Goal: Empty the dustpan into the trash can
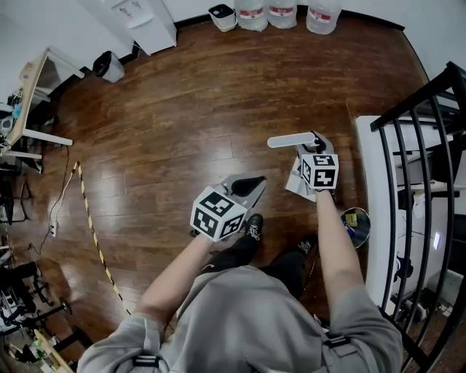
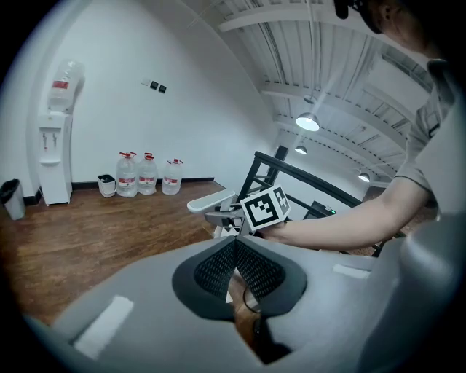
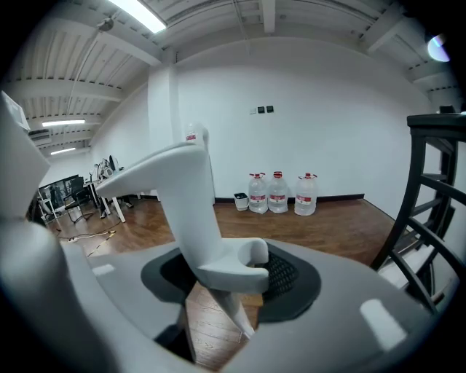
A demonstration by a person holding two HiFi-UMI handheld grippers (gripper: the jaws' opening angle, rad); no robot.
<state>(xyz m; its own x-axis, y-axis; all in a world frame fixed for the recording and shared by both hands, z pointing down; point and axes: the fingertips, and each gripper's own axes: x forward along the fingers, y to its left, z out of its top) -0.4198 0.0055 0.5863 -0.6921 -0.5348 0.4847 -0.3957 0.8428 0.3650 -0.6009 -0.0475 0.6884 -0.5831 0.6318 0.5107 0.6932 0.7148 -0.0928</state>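
We hold the dustpan by its white handle in our right gripper, whose jaws pinch that handle. The handle sticks out to the left, and the pan's white body shows beneath the gripper. It hangs above the wooden floor, near the floor's right edge beside the black stair railing. Our left gripper hovers near it on the left, apart from it, its jaws pressed together with nothing between them. A black trash can stands at the floor's far left corner, well apart from the dustpan. A small white bin sits at the far edge, just beside three water bottles.
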